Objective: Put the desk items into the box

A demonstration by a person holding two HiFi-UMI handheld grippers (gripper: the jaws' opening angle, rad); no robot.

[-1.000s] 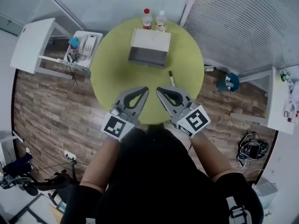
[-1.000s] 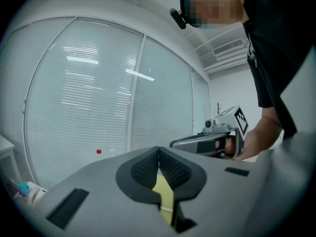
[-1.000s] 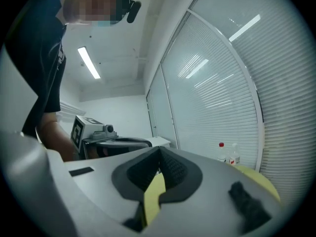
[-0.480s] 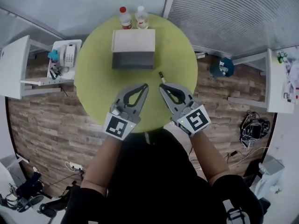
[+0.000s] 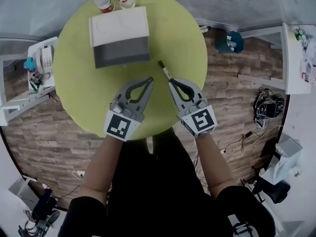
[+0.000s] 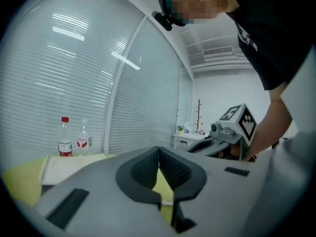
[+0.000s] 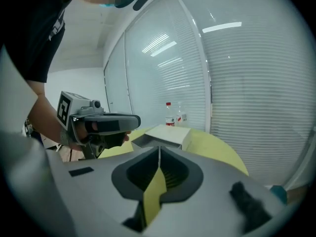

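Overhead and low views share box (image 5: 118, 31)

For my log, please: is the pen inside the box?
Outside: the pen lies on the table, apart from the box.

Right claw (image 7: 159, 151): jaws together, nothing between. Ahead: white rectangular box (image 7: 167, 131) on round yellow-green table (image 7: 222, 149). Behind the box: red-capped clear plastic bottle (image 7: 169, 114) and a second clear bottle (image 7: 178, 113). Hand-held left claw (image 7: 136, 121) sits left of the box.
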